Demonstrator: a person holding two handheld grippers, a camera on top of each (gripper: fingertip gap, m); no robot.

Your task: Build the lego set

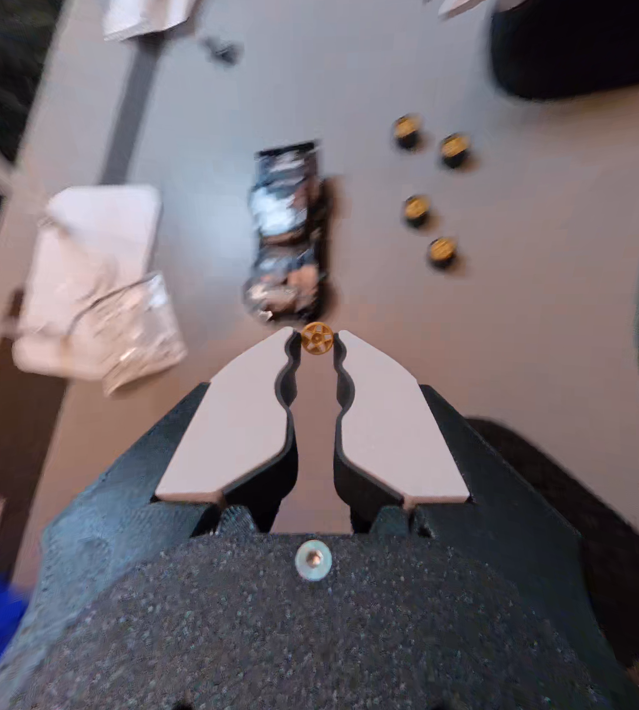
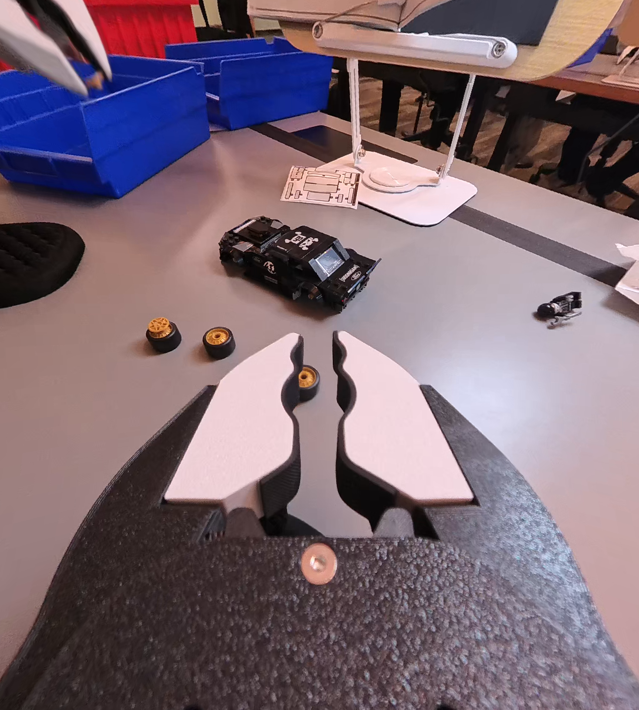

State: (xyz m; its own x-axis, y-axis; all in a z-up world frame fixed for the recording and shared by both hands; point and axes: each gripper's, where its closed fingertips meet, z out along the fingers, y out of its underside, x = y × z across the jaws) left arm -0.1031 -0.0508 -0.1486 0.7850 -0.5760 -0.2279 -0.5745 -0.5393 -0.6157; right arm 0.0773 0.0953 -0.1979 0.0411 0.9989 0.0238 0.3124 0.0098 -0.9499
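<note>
1. The left gripper (image 1: 317, 338), high above the grey table (image 1: 502, 307), pinches a small gold spoked hubcap (image 1: 317, 338) between its fingertips; the jaws stand only as far apart as the piece is wide.
2. The right gripper (image 2: 317, 340) hovers low over the table, jaws parted by a narrow gap, holding nothing.
3. A gold-rimmed wheel (image 2: 307, 382) lies on the table beneath that gap, partly hidden by the left finger; whether it touches the finger cannot be told.
4. Two more wheels (image 2: 163, 332) lie to the left.
5. The black lego car (image 2: 298, 261) sits wheel-less beyond the fingertips, mid-table.
</note>
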